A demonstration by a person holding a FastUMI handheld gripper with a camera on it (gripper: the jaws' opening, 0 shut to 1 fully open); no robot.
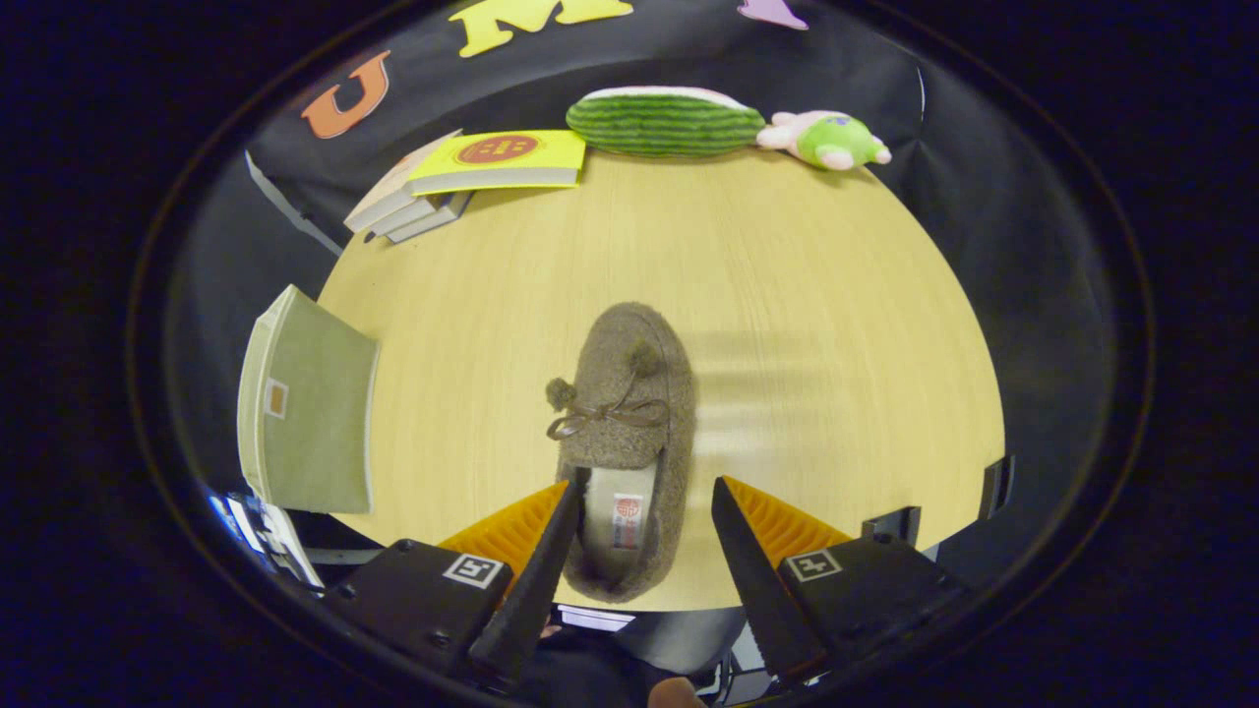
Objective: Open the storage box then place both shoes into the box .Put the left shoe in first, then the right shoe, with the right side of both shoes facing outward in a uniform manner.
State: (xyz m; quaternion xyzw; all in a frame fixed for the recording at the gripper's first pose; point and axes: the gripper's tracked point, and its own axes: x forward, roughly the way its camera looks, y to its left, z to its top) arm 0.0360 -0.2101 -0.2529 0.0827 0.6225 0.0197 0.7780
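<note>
One shoe (622, 447), a fuzzy brown slipper with a bow, lies on the wooden table (807, 295), toe pointing away, so at least this one is not yet boxed. The green storage box (313, 405) sits well off to the left of it; whether its lid is open is hard to tell. The gripper (644, 492) is spread wide, grasping nothing, with the shoe's heel end lying between its fingers, nearer the left one. Judging by this, picking up comes next.

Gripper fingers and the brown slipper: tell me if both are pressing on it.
Cannot tell. In the gripper view the open gripper straddles the slipper heel; one finger overlaps its edge, and table shows between the other finger and the slipper.
</note>
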